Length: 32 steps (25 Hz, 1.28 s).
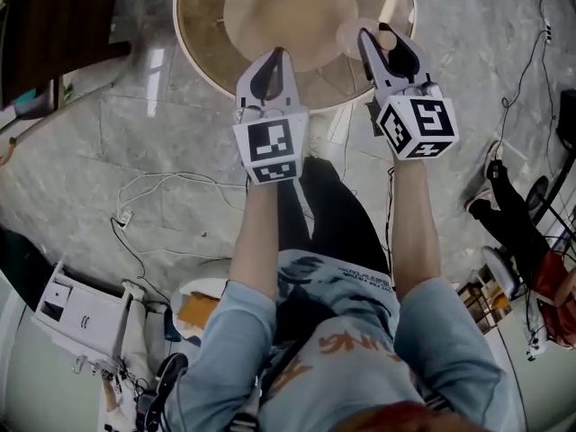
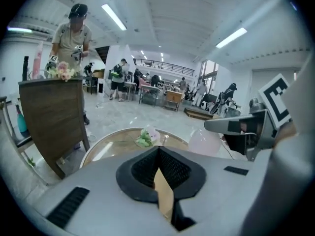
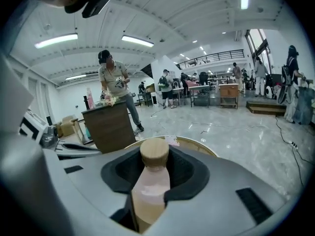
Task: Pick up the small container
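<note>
Most of the job looks done from where I stand. The right tool (image 3: 154, 149) is clamped on the small container (image 3: 149, 191), a pale pink jar with a round wooden lid (image 3: 154, 157). The dark pads press it from either side, and the lid points to twelve o'clock, away from the hand. Nothing seems to bear it from below, so I judge it lifted clear of the round desk (image 1: 202, 57), whose glass top lies beyond and below the jaws. The left tool (image 2: 157, 150), at nine o'clock of the right one, has its jaws together and carries nothing. Out on the desk, at twelve o'clock from the left tool, sits a small green and pink thing (image 2: 145, 137) that I cannot name. Around the desk is pale marble floor (image 1: 180, 142). What is left, to my eye, is only to keep the grip steady and hold the container up; the pick itself seems made.
</note>
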### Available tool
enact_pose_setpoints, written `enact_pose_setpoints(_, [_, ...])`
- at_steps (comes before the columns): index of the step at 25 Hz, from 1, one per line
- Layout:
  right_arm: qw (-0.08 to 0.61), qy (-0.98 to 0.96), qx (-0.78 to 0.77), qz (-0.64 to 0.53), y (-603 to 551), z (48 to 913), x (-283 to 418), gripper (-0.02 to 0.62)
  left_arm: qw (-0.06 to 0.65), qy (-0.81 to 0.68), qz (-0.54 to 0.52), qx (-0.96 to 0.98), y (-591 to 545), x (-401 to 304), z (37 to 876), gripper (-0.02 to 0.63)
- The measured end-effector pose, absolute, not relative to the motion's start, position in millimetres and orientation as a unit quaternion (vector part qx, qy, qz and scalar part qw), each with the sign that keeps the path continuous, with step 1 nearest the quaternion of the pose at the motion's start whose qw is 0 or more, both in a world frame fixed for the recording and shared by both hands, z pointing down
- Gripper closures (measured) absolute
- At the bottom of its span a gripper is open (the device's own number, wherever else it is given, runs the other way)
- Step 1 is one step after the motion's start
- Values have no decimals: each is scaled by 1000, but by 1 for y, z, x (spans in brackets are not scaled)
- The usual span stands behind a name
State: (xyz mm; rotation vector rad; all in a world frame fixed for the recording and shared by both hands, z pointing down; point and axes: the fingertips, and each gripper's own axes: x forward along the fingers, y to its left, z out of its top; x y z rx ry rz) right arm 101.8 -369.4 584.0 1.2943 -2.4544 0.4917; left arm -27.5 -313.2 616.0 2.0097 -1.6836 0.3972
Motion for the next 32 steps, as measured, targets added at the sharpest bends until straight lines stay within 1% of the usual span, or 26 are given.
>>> enact_pose_setpoints(4, [161, -879, 422, 151, -354, 531, 95, 448, 231, -638, 122, 724, -311, -30, 564, 583])
enact_pose_setpoints(6, [147, -885, 419, 141, -354, 499, 97, 449, 214, -644, 109, 727, -316, -25, 530, 583])
enact_pose_setpoints(8, [119, -886, 424, 149, -352, 467, 104, 448, 187, -645, 102, 734, -318, -19, 495, 583])
enact_pose_setpoints(11, [39, -878, 433, 199, -343, 414, 119, 448, 157, -652, 101, 735, -314, -19, 446, 583])
enact_pose_setpoints(12, [27, -879, 435, 196, -340, 396, 122, 449, 150, -655, 97, 734, -313, -19, 431, 583])
enact_pose_setpoints(19, [34, -897, 422, 125, -318, 313, 122, 449, 111, -675, 71, 726, -301, -19, 345, 583])
enact_pose_setpoints(32, [28, -900, 433, 35, -296, 224, 137, 449, 34, -671, 33, 740, -272, -4, 234, 582])
